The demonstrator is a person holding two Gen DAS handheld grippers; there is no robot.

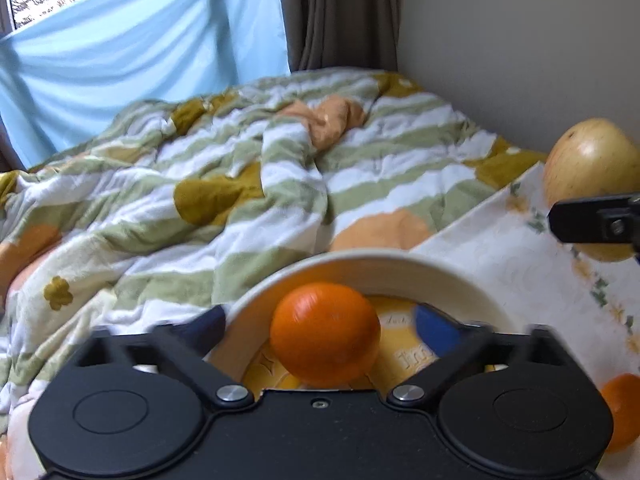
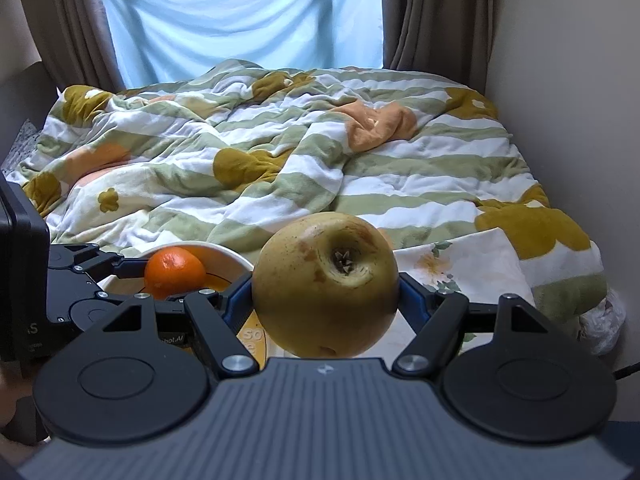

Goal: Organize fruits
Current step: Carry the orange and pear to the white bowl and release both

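My right gripper (image 2: 326,300) is held level, pointing across the bed, with its blue-padded fingers (image 2: 412,298) clenched on a big yellow-green apple (image 2: 326,284), blossom end turned toward my camera; the apple hangs in the air above the flowered cloth (image 2: 460,264), just to the right of the bowl (image 2: 224,258). My left gripper (image 1: 320,330) tilts down over that bowl (image 1: 400,270), its fingers (image 1: 434,328) spread wide on either side of an orange (image 1: 325,334) and not pressing it, one finger outside the rim on the left, the other inside; the picture is blurred here, and the orange sits in the bowl over its yellow printed bottom. From my left camera the apple (image 1: 592,176) shows at the far right with one black finger of the other gripper (image 1: 592,220) across it, and a second orange (image 1: 622,412) lies on the cloth (image 1: 500,248) near the lower right edge. The bowl and cloth rest on the near end of a bed under a rumpled blanket (image 2: 280,160) of green and white stripes with mustard and peach flowers. Behind it hang a pale blue sheet (image 2: 240,20) across the window and brown curtains (image 2: 436,16); a plain wall (image 2: 568,80) runs along the right side.
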